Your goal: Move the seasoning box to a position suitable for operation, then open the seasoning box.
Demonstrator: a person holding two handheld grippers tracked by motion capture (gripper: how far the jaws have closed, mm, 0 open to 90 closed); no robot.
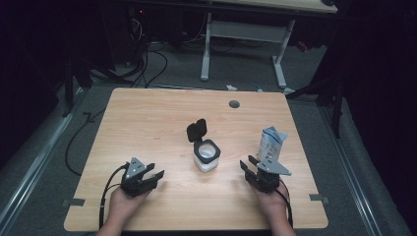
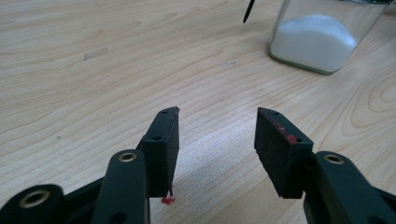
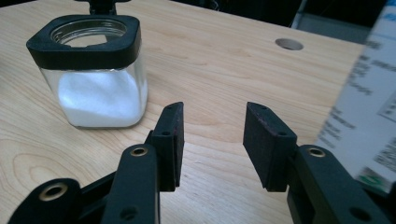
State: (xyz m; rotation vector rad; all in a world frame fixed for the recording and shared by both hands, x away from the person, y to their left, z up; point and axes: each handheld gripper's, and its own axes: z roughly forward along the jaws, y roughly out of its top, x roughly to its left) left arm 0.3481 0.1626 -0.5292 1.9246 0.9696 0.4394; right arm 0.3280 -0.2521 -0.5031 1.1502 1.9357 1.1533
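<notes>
A square glass jar [image 1: 206, 156] with a black rim and its black flip lid [image 1: 196, 130] standing open holds white powder at the table's middle. The jar [image 3: 97, 70] is up left in the right gripper view, and its base [image 2: 322, 39] is up right in the left gripper view. A white and blue pouch [image 1: 271, 143] stands upright right of the jar, just beyond my right gripper [image 1: 250, 166]; the pouch [image 3: 369, 112] is at that view's right edge. My left gripper [image 1: 156, 175] rests open, low on the table, left of the jar. Both hold nothing.
The wooden table [image 1: 147, 123] has a round grommet hole [image 1: 234, 103] near its far edge. Beyond the table stand a white desk frame [image 1: 246, 34] and cables on the grey floor. Bare wood lies between the grippers and the jar.
</notes>
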